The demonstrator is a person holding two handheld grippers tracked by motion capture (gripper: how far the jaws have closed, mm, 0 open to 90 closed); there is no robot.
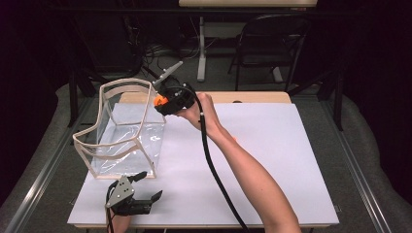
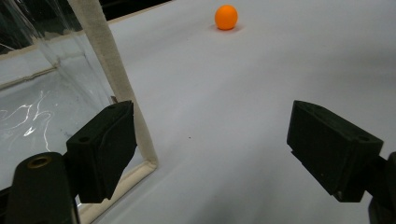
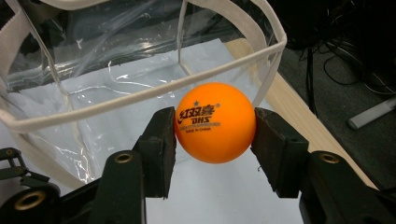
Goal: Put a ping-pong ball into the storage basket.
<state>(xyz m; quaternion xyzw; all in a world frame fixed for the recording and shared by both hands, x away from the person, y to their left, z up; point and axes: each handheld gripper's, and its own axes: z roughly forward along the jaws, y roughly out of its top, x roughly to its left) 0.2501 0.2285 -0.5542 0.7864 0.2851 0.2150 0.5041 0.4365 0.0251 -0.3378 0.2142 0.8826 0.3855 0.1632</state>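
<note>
Now the clear bag (image 1: 124, 131) stands upright, mouth up, by the tabletop's (image 1: 272, 160) far-left corner, the right gripper (image 1: 163, 101) clamps an orange ball (image 3: 215, 122) just outside its rim, printed logo toward the camera, while the left gripper (image 1: 145, 187) gapes wide, empty, at the near edge.

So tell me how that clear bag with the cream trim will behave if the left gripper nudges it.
The clear bag probably slides or buckles rather than resists: its walls look like thin wrinkled film, so likely light. Its cream trim seems to hold it upright, yet it may tip. The left gripper sits open at its near corner.
</note>
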